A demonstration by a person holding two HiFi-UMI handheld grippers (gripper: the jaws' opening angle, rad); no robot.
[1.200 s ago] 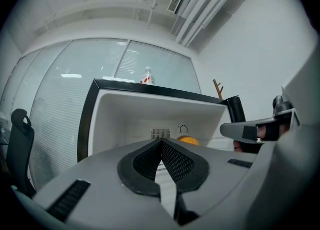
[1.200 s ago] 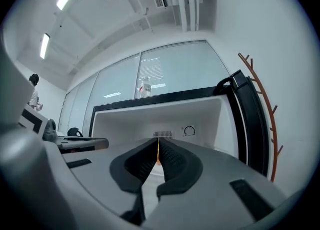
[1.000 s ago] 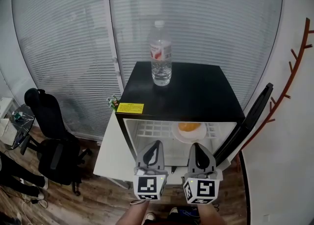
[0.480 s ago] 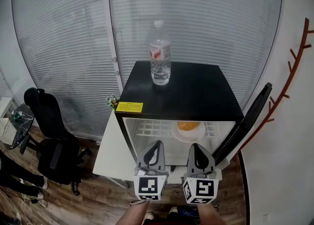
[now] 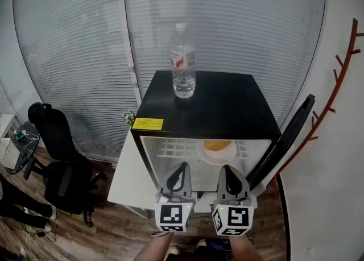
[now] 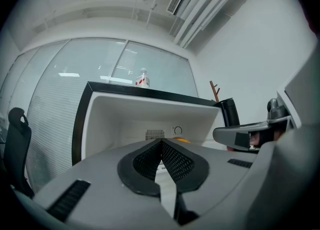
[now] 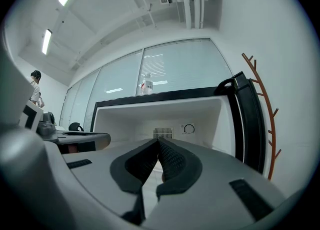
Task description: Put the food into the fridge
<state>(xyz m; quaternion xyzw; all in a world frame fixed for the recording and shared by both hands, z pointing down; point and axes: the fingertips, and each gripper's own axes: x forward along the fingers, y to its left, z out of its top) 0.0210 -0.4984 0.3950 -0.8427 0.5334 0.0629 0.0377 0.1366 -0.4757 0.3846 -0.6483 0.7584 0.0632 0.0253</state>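
Head view: I've got the fridge point(image 5: 227, 106) open, door swung to 3 o'clock. Food point(image 5: 216, 145) on its plate point(image 5: 219, 158) sits on the inner shelf, its far edge cut off by the fridge's top lip. Left hand-held gripper point(image 5: 181, 167) and right hand-held gripper point(image 5: 227, 169) are at 6 o'clock, outside.
Left gripper view: jaws together, nothing between them. The food is only an orange sliver behind them.
Right gripper view: jaws together, nothing between them. I can't see the food here.

Only change I see: bottle point(image 5: 183, 61) and fridge point(image 5: 222, 100) sit a touch further left in head view than a second ago; slight camera drift.
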